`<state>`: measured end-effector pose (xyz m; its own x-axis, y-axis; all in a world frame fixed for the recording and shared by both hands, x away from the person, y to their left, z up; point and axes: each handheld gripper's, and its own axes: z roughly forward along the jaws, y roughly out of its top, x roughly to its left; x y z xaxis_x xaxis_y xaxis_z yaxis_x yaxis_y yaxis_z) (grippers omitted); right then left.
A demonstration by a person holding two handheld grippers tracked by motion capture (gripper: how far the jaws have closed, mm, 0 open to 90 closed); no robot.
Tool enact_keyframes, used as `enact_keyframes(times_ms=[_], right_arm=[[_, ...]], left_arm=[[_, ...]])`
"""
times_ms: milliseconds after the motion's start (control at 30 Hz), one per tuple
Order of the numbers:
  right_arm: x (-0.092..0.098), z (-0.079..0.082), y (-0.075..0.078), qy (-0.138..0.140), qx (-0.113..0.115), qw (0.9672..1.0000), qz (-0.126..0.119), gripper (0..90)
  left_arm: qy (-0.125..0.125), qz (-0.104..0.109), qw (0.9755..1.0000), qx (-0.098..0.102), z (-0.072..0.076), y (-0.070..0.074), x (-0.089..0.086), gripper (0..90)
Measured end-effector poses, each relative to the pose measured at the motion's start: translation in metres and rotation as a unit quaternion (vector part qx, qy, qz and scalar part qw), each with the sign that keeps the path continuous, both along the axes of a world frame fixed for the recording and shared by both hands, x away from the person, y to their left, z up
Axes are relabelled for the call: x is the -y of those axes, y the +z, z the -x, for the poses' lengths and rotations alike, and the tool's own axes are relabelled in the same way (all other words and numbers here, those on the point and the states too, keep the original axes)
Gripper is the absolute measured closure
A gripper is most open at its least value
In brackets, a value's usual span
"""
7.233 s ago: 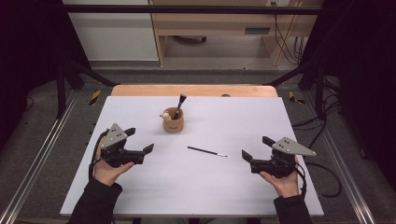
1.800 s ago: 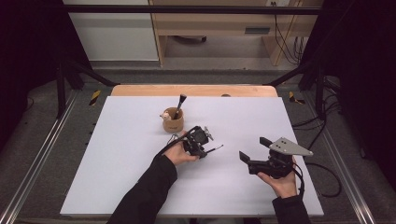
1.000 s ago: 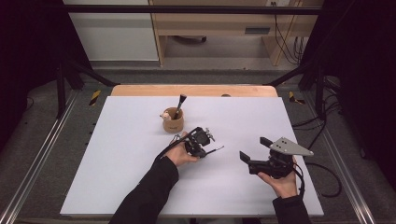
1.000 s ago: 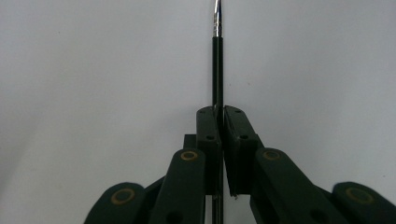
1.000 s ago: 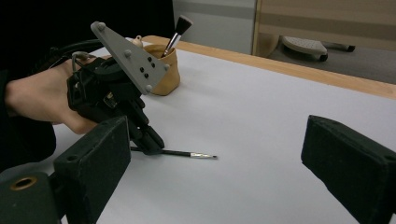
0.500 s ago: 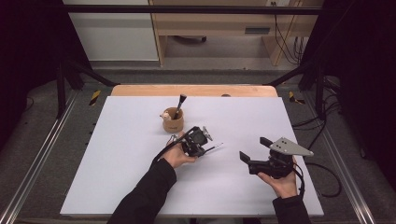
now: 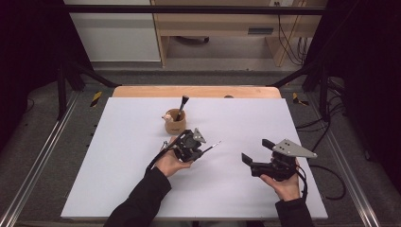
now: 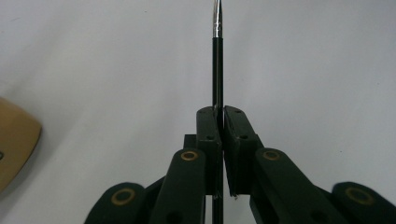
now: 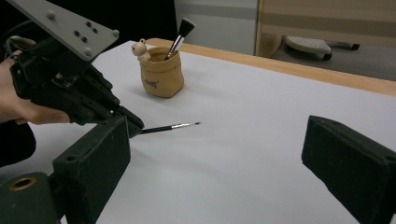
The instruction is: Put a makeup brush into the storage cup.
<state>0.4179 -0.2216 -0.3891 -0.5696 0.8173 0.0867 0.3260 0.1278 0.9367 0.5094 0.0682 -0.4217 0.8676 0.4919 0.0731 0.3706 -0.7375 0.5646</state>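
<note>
clamping thin brush, left gripper near holder; right gripper released, empty.

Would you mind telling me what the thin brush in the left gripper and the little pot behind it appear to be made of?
The thin brush looks like a glossy black handle, lacquered wood or plastic, with a shiny metal ferrule that catches the light. The pot seems to be matte tan ceramic or resin moulded like a creased sack; it could be something softer.
</note>
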Motion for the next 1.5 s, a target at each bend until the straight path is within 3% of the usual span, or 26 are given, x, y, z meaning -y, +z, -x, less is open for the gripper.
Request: enact_keyframes(times_ms=[200,433,833,1133,1500], right_arm=[[-0.004,0.000,0.000,0.005,-0.006,1.0000,-0.005,9.2],[-0.008,-0.001,-0.001,0.008,-0.013,0.9998,-0.013,10.5],[-0.018,-0.001,0.001,0.008,-0.016,0.9995,-0.026,12.6],[-0.027,0.000,0.001,0.014,-0.025,0.9990,-0.034,13.8],[-0.042,-0.004,0.000,0.033,-0.038,0.9980,-0.037,15.3]], left_arm=[[0.014,0.033,0.9991,0.022,0.011,0.009,-0.013,85.3],[0.034,0.067,0.9960,0.048,0.025,0.018,-0.028,85.3],[0.068,0.119,0.9874,0.079,0.045,0.023,-0.058,85.4],[0.084,0.146,0.9805,0.101,0.059,0.027,-0.068,85.4],[0.098,0.161,0.9756,0.113,0.068,0.024,-0.068,85.4]])
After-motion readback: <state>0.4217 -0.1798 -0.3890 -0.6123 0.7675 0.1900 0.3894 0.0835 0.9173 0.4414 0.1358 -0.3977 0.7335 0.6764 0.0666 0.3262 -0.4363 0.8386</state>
